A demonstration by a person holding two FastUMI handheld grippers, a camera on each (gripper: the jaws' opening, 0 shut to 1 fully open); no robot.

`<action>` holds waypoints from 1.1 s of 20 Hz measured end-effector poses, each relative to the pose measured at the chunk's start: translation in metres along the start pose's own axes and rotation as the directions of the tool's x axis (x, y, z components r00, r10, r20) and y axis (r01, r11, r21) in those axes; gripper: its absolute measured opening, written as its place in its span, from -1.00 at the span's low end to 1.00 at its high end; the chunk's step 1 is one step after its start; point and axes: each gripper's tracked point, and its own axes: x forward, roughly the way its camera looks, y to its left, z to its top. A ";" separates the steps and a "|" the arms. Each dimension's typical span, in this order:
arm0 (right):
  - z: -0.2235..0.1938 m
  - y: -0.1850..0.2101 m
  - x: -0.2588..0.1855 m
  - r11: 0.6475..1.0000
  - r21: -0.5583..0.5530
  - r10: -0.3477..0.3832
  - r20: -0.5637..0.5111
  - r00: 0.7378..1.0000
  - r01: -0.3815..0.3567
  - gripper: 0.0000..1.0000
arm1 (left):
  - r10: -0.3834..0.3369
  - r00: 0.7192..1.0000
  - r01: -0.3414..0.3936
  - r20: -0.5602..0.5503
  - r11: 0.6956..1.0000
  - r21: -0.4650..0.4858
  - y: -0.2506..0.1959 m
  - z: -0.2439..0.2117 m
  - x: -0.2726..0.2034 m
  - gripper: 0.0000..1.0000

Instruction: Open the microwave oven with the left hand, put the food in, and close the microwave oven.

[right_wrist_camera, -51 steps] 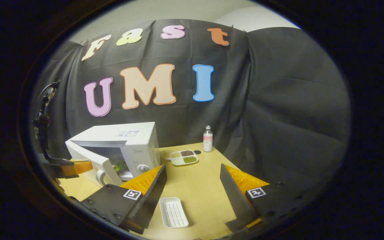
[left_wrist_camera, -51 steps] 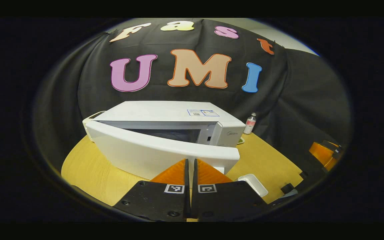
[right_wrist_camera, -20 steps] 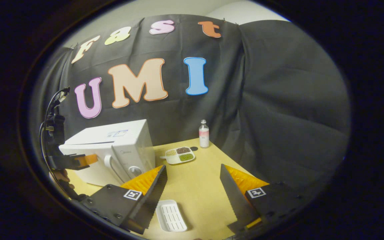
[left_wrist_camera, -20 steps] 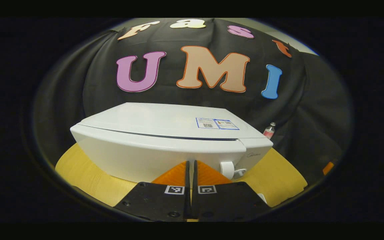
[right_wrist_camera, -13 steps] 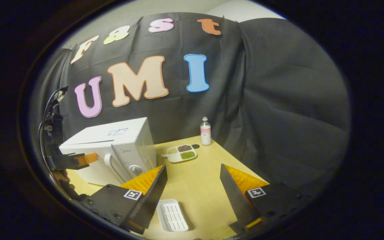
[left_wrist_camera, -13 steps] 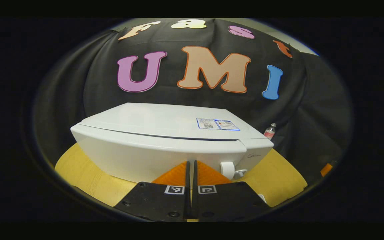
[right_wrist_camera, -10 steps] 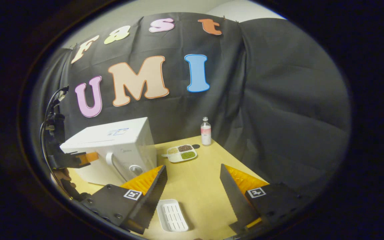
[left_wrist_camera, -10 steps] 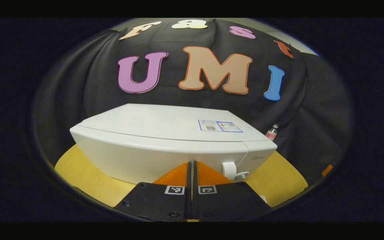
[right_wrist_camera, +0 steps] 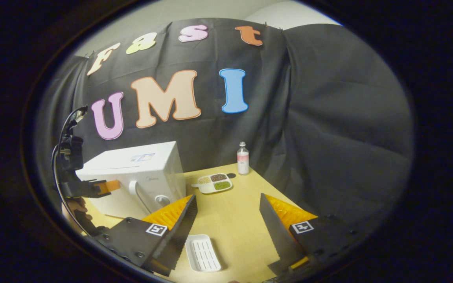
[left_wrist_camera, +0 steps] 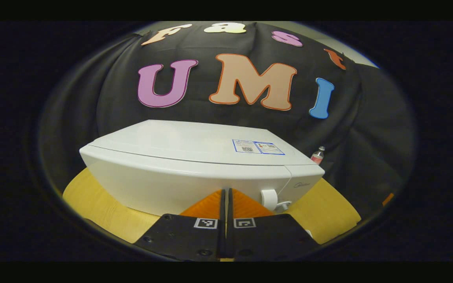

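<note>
The white microwave (left_wrist_camera: 195,165) stands on the wooden table with its door flush against the body. My left gripper (left_wrist_camera: 225,191) is shut with nothing between its fingers, and its tips rest against the door front, just left of the white handle (left_wrist_camera: 268,198). In the right gripper view the microwave (right_wrist_camera: 144,169) sits at the left, with the left gripper (right_wrist_camera: 106,186) pressed to its door. My right gripper (right_wrist_camera: 227,196) hangs open over the table and holds nothing. What is inside the microwave is hidden.
An empty white ribbed tray (right_wrist_camera: 203,247) lies near my right gripper's left finger. A divided plate of grains (right_wrist_camera: 213,182) and a small bottle (right_wrist_camera: 243,158) stand at the table's far side. Bare tabletop (right_wrist_camera: 234,220) lies between my right fingers.
The microwave door swung from half open to fully closed, pushed by my shut left gripper. In the last second the gripper stayed on the door. My right gripper stayed open and only drifted a little.
</note>
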 end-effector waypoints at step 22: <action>0.107 0.048 -0.003 0.985 -0.127 0.143 0.183 0.973 -0.121 0.84 | 0.024 0.992 -0.040 0.122 0.991 0.131 0.040 0.054 -0.138 -0.99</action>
